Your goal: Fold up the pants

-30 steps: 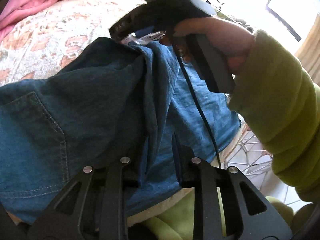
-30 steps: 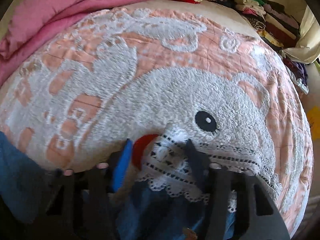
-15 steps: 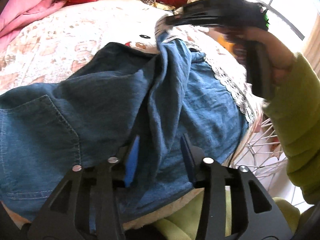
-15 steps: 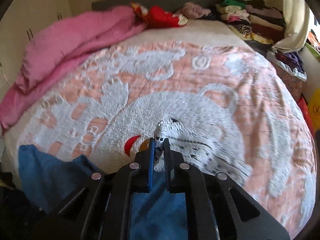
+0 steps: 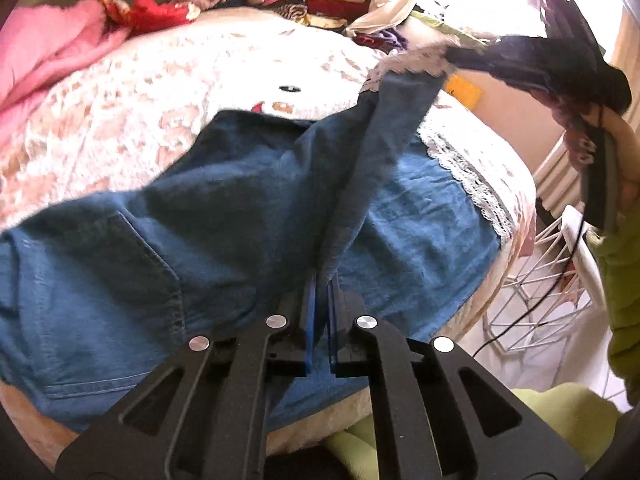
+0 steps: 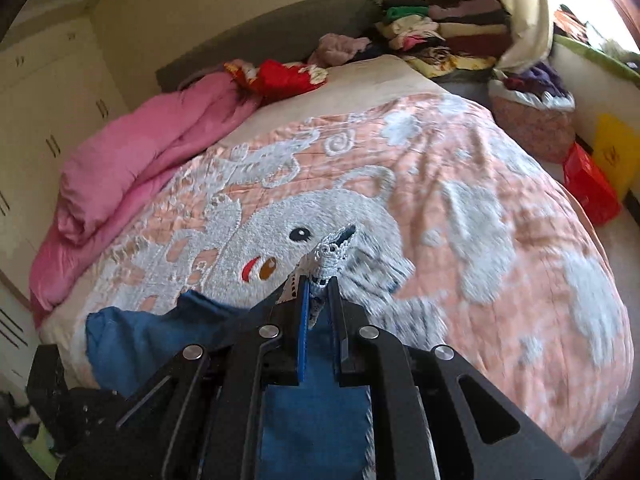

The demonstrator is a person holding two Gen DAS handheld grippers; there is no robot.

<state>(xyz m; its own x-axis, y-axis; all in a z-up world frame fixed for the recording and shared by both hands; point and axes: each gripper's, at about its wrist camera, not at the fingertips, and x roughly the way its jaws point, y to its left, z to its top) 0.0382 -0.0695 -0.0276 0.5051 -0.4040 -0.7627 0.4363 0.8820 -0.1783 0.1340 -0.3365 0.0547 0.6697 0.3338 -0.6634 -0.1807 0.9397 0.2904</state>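
Blue denim pants with a white lace hem lie on the near edge of the bed. My left gripper is shut on a raised fold of the denim near the crotch. From there one leg stretches up and to the right to my right gripper, which a hand in a green sleeve holds above the bed. In the right wrist view that gripper is shut on the lace hem, and denim hangs below it.
The bed carries a peach blanket with a white bear and a pink quilt on the left. Stacked clothes sit at the far end. A white wire basket stands on the floor by the right edge.
The right gripper shut on the lace hem and lifted it up and to the right, pulling the leg taut. The left gripper closed on the denim fold and stayed nearly still.
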